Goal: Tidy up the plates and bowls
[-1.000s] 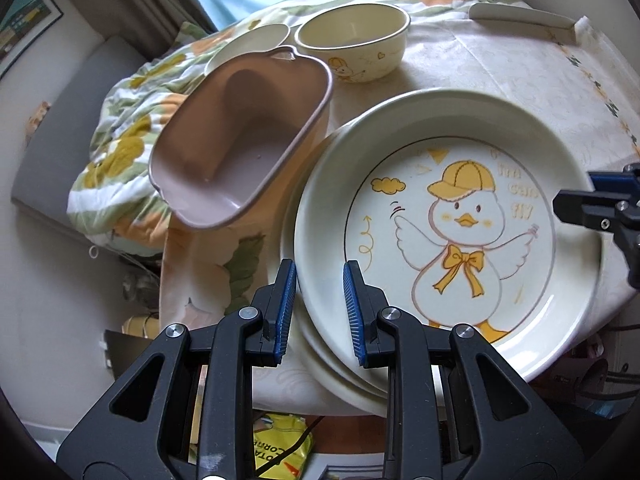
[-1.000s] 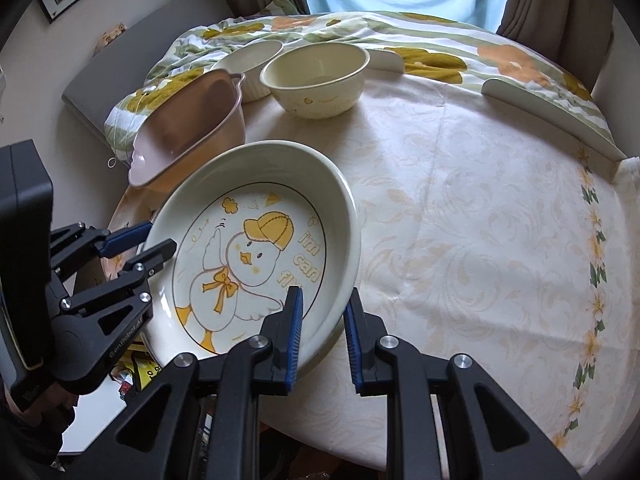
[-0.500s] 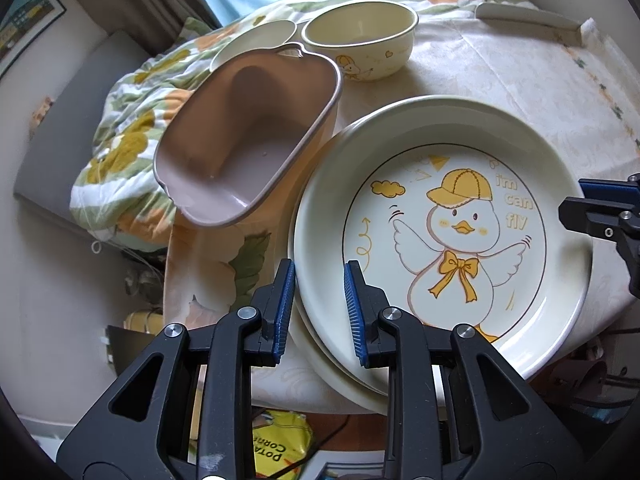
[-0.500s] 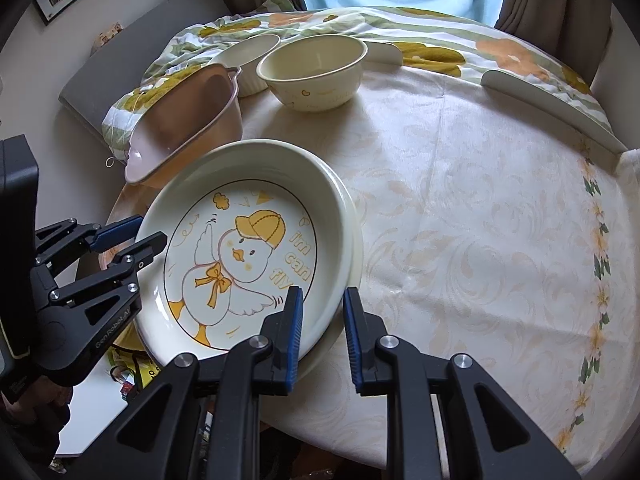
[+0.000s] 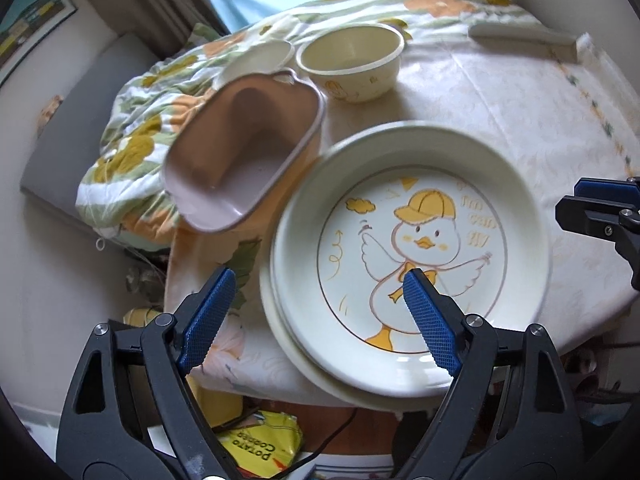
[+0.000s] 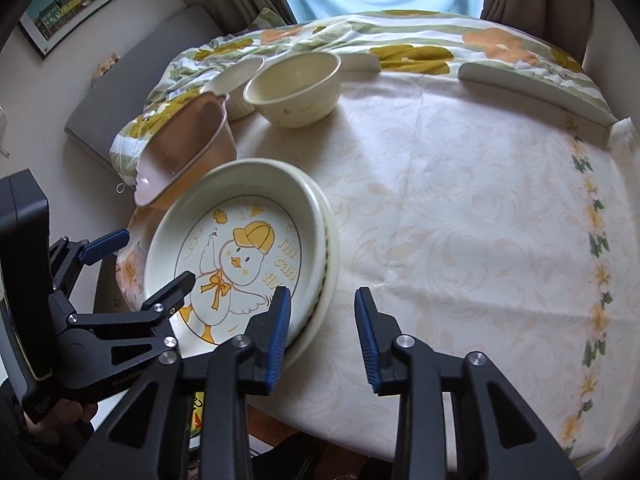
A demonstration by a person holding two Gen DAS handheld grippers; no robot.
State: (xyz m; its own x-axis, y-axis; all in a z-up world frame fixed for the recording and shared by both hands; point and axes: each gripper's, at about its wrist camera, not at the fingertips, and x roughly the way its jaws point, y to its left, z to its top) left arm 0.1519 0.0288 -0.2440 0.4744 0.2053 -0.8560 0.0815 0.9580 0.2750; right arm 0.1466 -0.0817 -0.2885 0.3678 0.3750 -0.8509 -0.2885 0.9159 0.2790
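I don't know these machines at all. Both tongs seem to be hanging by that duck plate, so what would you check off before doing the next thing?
1. Left tongs open and holding nothing: ok.
2. Right tongs open and holding nothing: ok.
3. Duck plate seated on the plate below: ok, though it sits slightly off-centre.
4. Plate stack fully supported by the table: not ok, its near edge overhangs the table edge.
5. Pink tub resting flat: not ok, it sits tilted beside the stack at the table edge.
6. Cream bowl upright and apart from the stack: ok.
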